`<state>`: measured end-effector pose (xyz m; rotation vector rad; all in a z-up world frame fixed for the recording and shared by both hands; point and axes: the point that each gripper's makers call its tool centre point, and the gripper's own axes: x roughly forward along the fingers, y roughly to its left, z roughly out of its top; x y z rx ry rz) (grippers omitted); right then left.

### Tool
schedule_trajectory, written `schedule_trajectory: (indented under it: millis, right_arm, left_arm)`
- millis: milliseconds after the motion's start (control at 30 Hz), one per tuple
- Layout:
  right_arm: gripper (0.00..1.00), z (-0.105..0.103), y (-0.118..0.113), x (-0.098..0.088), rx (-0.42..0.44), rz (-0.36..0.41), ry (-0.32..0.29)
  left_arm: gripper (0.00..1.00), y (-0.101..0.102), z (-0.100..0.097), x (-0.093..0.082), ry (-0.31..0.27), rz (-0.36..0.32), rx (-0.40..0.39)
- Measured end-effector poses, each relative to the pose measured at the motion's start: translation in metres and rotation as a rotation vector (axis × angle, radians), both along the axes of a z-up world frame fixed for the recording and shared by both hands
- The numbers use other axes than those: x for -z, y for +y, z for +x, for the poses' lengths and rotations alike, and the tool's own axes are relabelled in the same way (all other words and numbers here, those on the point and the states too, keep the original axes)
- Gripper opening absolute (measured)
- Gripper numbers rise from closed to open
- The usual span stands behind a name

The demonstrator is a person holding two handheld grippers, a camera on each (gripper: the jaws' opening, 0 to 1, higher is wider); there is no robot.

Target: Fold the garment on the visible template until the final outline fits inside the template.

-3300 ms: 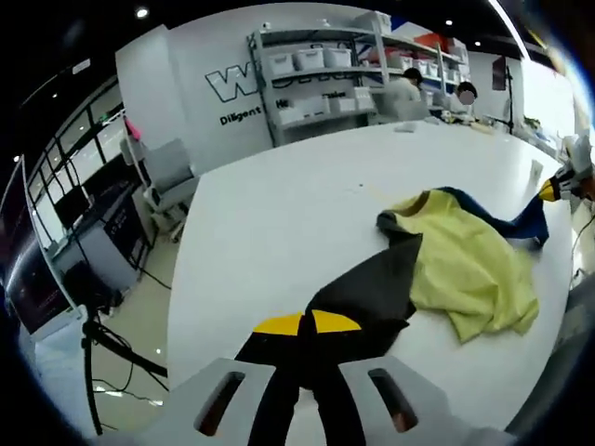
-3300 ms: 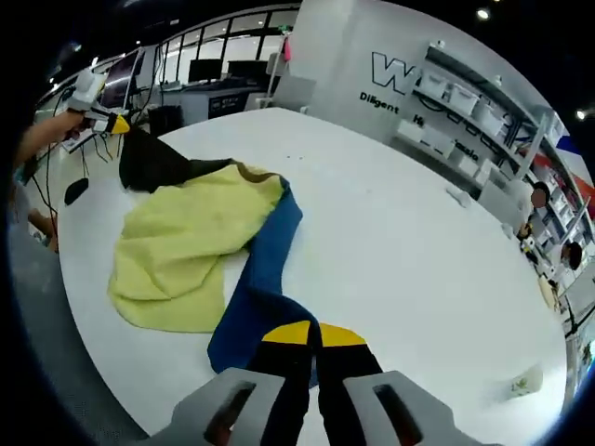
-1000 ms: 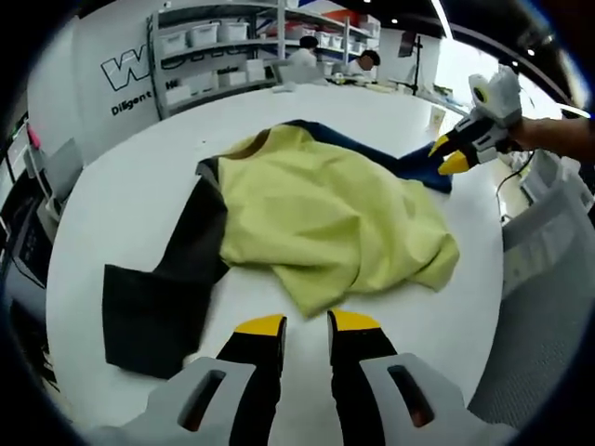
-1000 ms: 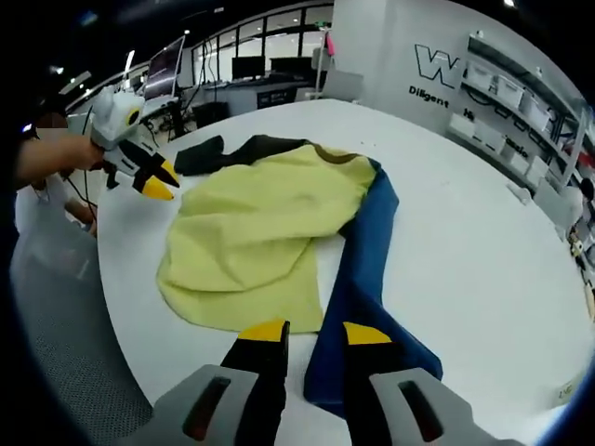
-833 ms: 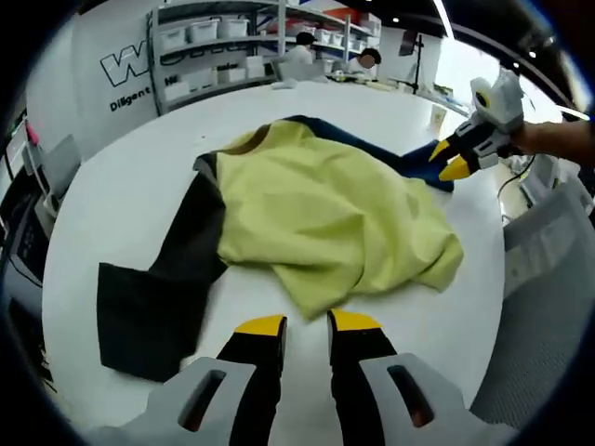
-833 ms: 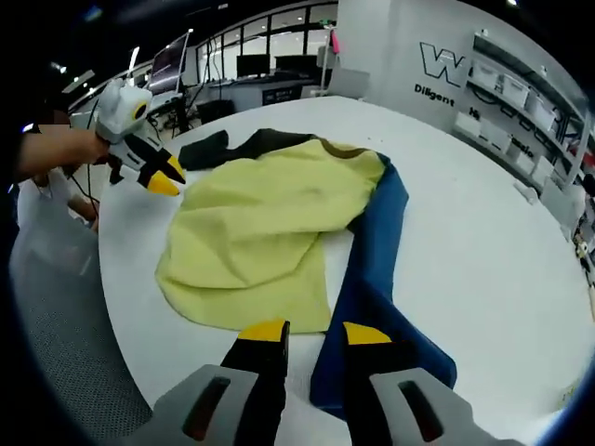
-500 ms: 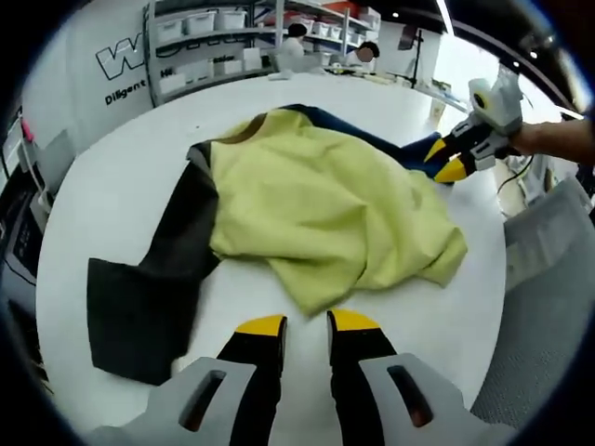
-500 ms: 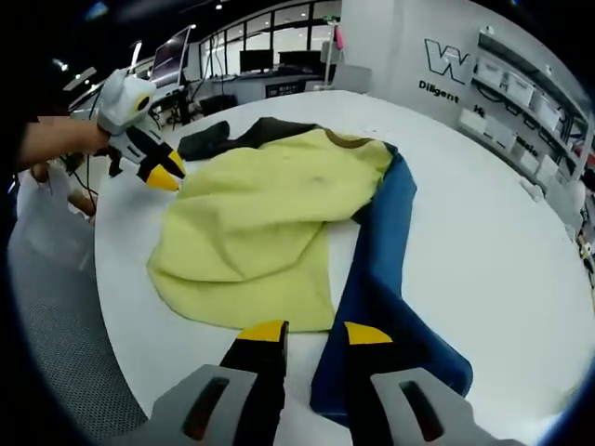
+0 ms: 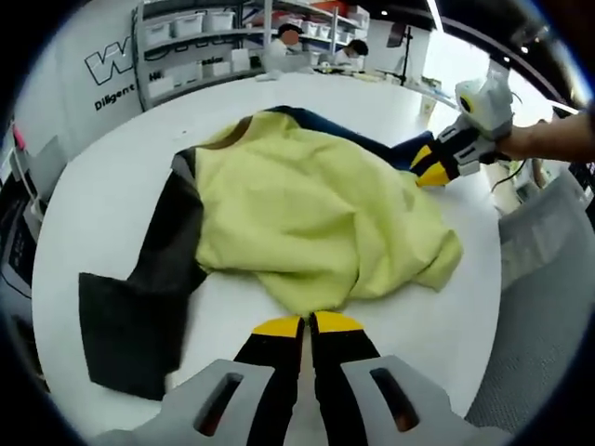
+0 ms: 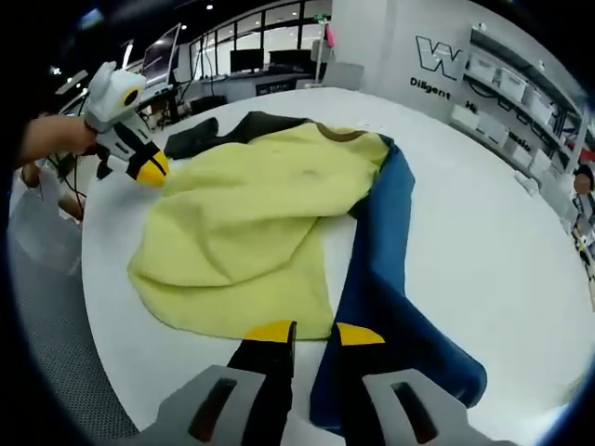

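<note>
We see the garment (image 9: 307, 204) lying rumpled on the round white table (image 9: 112, 177): a yellow body, 1 black sleeve (image 9: 139, 297) and 1 blue sleeve (image 10: 390, 279) spread to opposite sides. In the left gripper view, the left gripper (image 9: 307, 324) has its jaws nearly together at the yellow hem; we cannot tell whether cloth is between them. In the right gripper view, the right gripper (image 10: 314, 332) shows a narrow gap, its tips over the hem where yellow meets blue.
</note>
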<state>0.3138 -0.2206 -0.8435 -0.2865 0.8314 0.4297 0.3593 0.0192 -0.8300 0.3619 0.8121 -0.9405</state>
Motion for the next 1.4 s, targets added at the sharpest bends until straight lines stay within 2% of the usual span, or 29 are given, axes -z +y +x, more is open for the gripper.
schedule_trajectory:
  millis: [100,367,733,1000,1200,1400]
  right_arm:
    - [0.00,0.001,-0.005,0.000,0.010,-0.031,-0.006]
    - [0.00,-0.001,-0.005,-0.001,0.028,-0.039,-0.017]
    - [0.00,-0.015,-0.004,-0.004,0.025,-0.020,0.012]
    - [0.00,-0.029,0.001,-0.011,0.003,-0.014,0.014]
    - [0.00,-0.045,0.003,-0.008,-0.015,-0.018,0.042]
    - [0.00,-0.066,0.002,-0.006,-0.035,-0.032,0.083]
  left_arm:
    - [0.10,0.007,-0.001,-0.009,0.000,-0.004,-0.012]
    - [0.09,0.027,-0.003,-0.027,-0.001,-0.011,-0.078]
    - [0.09,0.054,-0.008,-0.030,-0.008,0.040,-0.123]
    - [0.09,0.074,-0.006,-0.023,0.013,0.074,-0.166]
    - [0.09,0.086,-0.003,-0.021,0.022,0.101,-0.199]
    - [0.08,0.092,0.003,-0.023,0.011,0.087,-0.229]
